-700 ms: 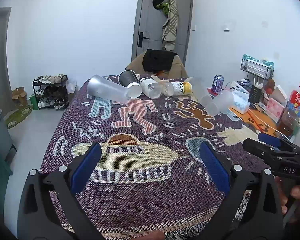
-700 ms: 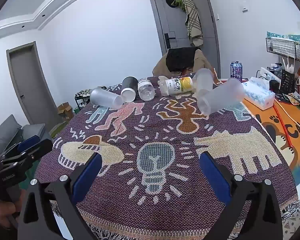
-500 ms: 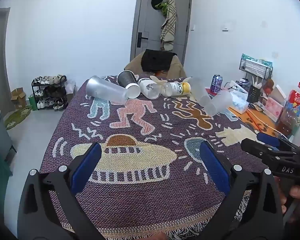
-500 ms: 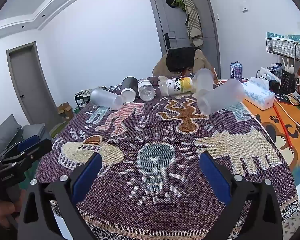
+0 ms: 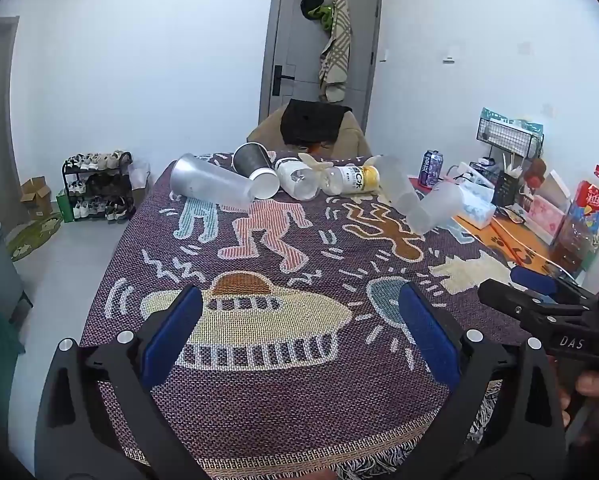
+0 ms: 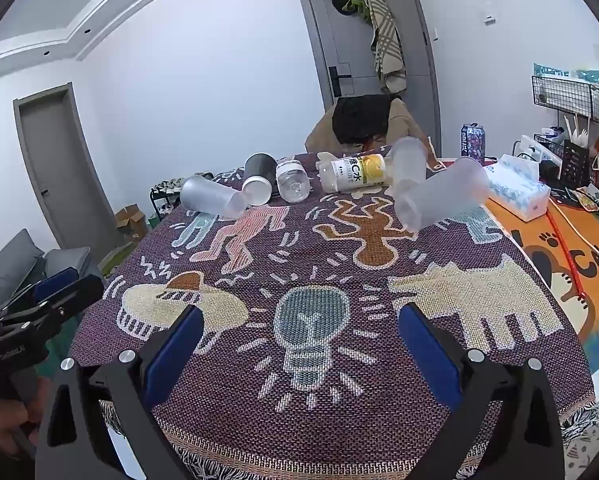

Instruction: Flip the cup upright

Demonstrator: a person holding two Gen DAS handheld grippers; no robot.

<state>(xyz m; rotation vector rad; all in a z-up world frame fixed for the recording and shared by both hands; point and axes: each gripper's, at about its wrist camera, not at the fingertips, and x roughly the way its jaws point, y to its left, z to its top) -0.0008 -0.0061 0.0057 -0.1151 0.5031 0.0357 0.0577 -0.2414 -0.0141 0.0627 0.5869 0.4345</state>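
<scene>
Several cups lie on their sides at the far end of the patterned tablecloth (image 5: 259,360): a frosted cup (image 5: 209,186) at far left, a black paper cup (image 5: 255,168), and two frosted cups (image 6: 439,196) at far right. Two clear bottles (image 6: 353,172) lie between them. My left gripper (image 5: 299,336) is open and empty above the near edge, over the UFO pattern. My right gripper (image 6: 299,346) is open and empty above the light-bulb pattern. Each gripper shows at the side of the other's view.
A tissue box (image 6: 515,192), a drinks can (image 6: 473,140), a wire rack (image 6: 567,96) and snack boxes (image 5: 547,208) stand on the orange mat to the right. A chair with a black jacket (image 5: 311,124) stands behind the table. A shoe rack (image 5: 95,184) stands on the floor at left.
The left gripper's view has shifted slightly; the cups sit a little more to the left. Nothing on the table has moved. Both grippers stay open.
</scene>
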